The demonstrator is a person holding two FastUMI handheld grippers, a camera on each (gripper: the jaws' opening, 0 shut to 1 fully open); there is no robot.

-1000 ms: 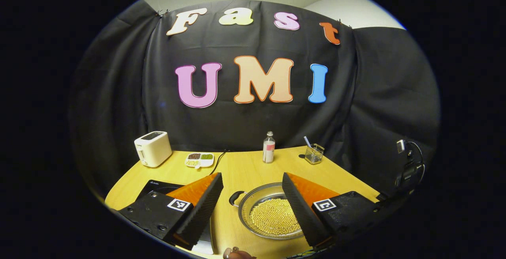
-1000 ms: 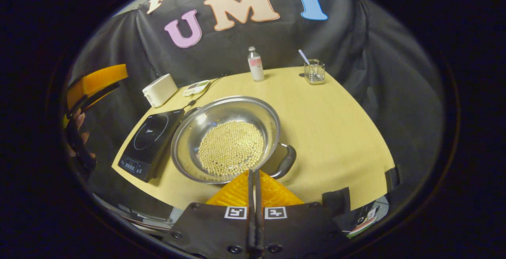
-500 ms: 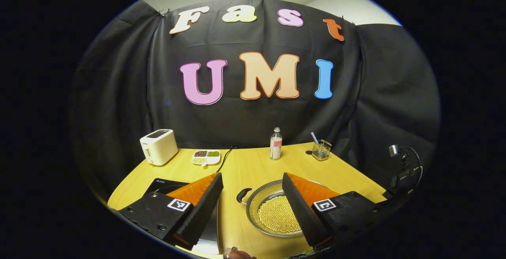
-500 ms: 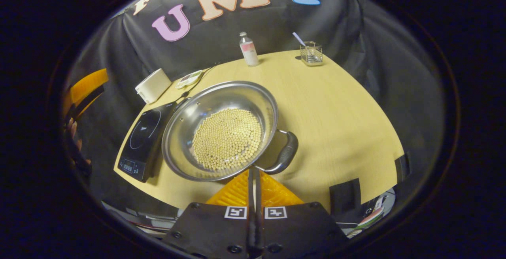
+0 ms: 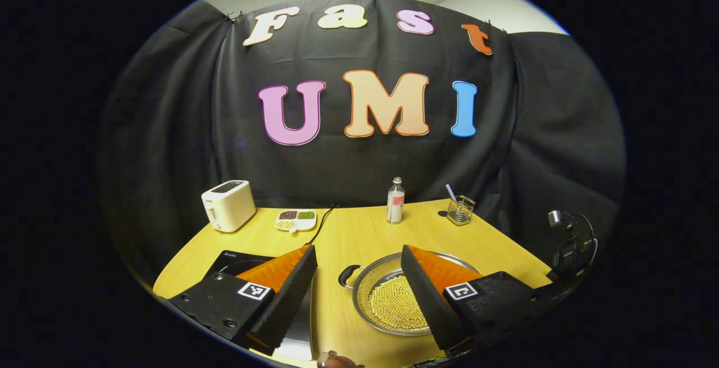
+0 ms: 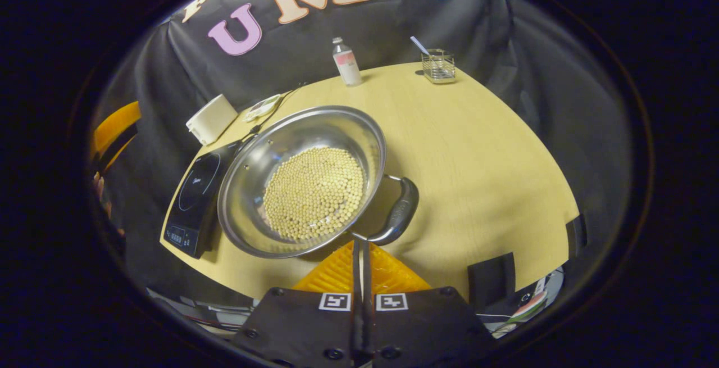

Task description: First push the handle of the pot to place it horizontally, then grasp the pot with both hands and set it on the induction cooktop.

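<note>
We see the pot [image 6: 303,180] on the table [image 6: 477,149], swung further since a second ago, touching the induction cooktop [image 6: 194,194]; our right gripper [image 6: 360,253] fingers stay pressed together, the left gripper [image 5: 359,284] gapes wide, holding nothing

Black cloth wall [image 5: 168,132] behind a pale wooden table [image 6: 477,149].

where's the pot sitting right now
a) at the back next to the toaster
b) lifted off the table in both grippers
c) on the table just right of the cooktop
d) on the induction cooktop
c: the pot of beans rests on the table beside the induction cooktop, its rim only reaching the cooktop's near edge.
</note>
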